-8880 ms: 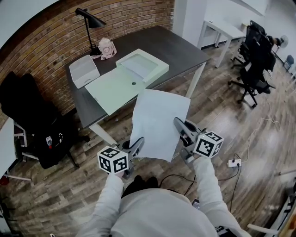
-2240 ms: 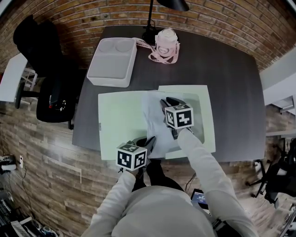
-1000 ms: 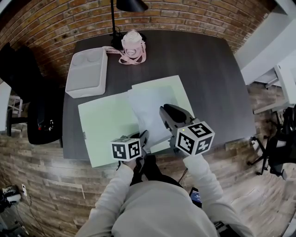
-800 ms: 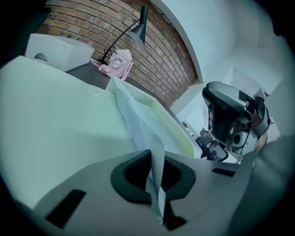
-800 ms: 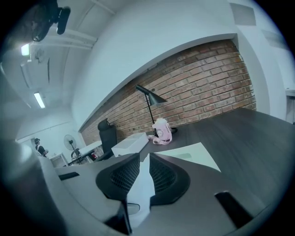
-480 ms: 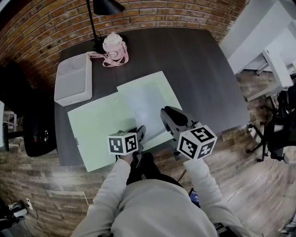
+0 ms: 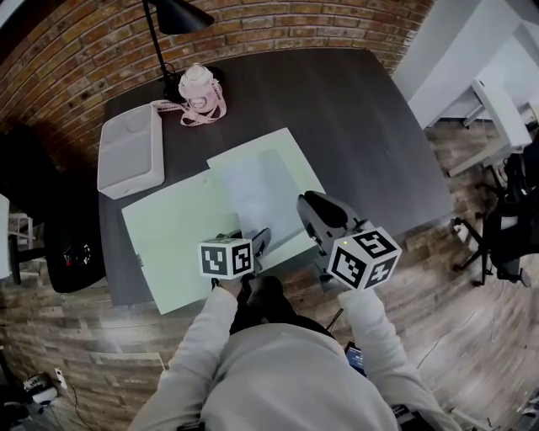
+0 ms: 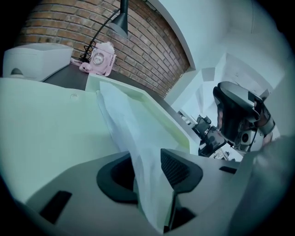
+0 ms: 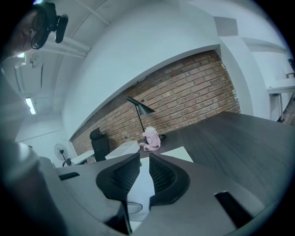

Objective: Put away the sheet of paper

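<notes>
The white sheet of paper (image 7: 261, 189) lies in the right half of an open pale green folder (image 7: 173, 244) on the dark table (image 7: 370, 126). My left gripper (image 7: 257, 240) is at the sheet's near edge. Its jaws have just been opening, and the sheet's edge (image 8: 133, 133) stands loose between the parted pads of the left gripper (image 8: 145, 168). My right gripper (image 7: 313, 210) hovers over the folder's near right corner, off the paper. In the right gripper view a narrow gap shows between the jaws of the right gripper (image 9: 144, 173), with nothing in it.
A pale grey tray (image 7: 130, 151), a pink gadget with a strap (image 7: 198, 88) and a black desk lamp (image 7: 173, 17) stand at the table's far left. A black chair (image 7: 72, 252) is to the left, a white desk (image 7: 497, 93) and office chair (image 7: 514, 219) to the right.
The left gripper's jaws have parted from the sheet's near edge. The right gripper has drawn back a little toward the table's near edge. The sheet stays in the folder.
</notes>
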Action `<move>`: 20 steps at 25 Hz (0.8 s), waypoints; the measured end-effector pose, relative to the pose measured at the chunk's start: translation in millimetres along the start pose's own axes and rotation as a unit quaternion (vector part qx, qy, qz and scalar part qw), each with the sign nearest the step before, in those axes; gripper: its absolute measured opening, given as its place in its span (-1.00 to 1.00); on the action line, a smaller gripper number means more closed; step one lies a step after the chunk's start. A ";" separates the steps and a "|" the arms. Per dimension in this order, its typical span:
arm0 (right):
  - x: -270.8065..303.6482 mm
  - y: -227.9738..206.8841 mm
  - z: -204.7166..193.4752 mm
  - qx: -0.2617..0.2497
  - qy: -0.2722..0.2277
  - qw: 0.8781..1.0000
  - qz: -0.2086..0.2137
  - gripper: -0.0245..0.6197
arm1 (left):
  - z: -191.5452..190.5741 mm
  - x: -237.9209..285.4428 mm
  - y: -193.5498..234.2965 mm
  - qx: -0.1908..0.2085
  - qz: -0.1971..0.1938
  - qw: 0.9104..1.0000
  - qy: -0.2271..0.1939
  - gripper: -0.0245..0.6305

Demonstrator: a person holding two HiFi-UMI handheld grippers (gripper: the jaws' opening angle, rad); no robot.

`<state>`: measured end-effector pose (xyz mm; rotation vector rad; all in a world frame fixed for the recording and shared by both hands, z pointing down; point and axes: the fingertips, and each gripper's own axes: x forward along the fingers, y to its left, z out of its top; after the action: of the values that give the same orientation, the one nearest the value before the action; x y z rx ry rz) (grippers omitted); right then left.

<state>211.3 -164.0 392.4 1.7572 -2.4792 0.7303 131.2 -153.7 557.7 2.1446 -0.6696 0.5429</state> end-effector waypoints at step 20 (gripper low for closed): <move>4.6 30.2 -1.0 -0.013 -0.008 1.000 0.024 -0.65 | 26.4 -69.5 38.3 0.090 0.102 0.989 -0.061 -0.26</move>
<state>182.2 -159.9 383.6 1.7067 -2.5390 0.6849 58.0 -176.0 523.9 2.3059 -0.9474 0.6037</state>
